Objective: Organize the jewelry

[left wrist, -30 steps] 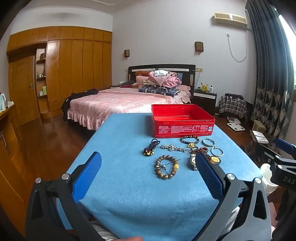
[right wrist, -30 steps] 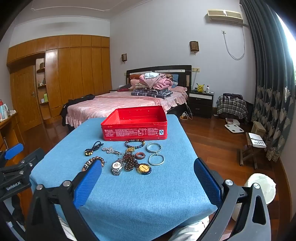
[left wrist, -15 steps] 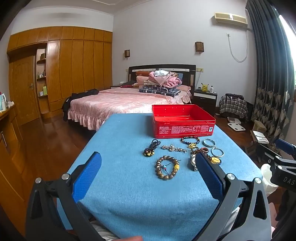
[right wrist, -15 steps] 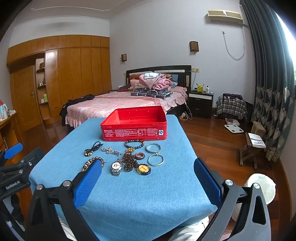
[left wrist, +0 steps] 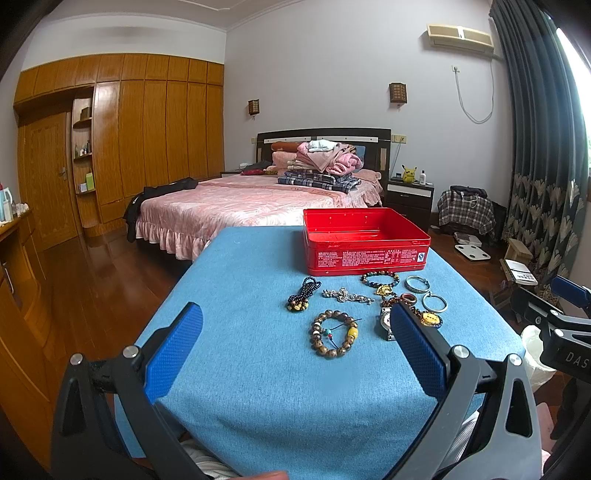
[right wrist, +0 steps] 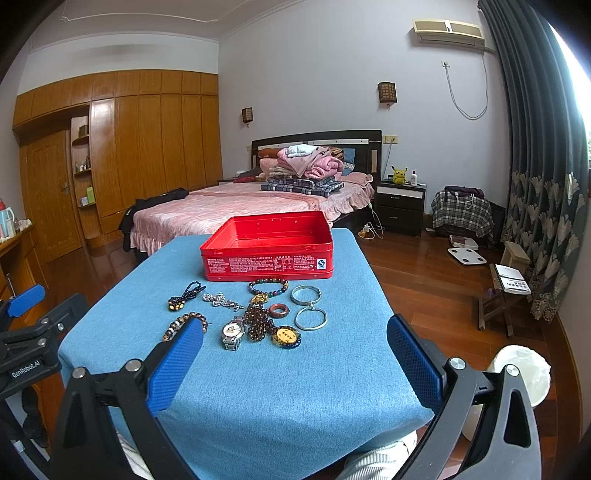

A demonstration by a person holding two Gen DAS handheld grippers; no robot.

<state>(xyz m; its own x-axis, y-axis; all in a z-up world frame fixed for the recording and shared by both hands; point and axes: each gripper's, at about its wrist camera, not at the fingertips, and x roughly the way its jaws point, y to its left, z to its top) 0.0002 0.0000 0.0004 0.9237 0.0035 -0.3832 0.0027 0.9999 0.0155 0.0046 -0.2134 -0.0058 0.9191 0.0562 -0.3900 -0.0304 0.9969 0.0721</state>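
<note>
On the blue table (right wrist: 277,387), jewelry beside red tin (right wrist: 267,254), both tongs (left wrist: 295,350) (right wrist: 295,362) wide open, empty

bed (right wrist: 255,206) pink cover, folded clothes stacked at headboard | left of bed: wooden wardrobe wall (right wrist: 155,140) | right of bed: dark nightstand (right wrist: 400,206), patterned curtain (right wrist: 543,206) | above: air conditioner (right wrist: 447,31) | floor (right wrist: 417,280) glossy reddish wood

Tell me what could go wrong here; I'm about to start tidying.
The dark beads, watch and yellow pendant lie bunched and touching, so lifting one may drag the others. The two silver bangles sit near the table edge and could get knocked to the floor.
</note>
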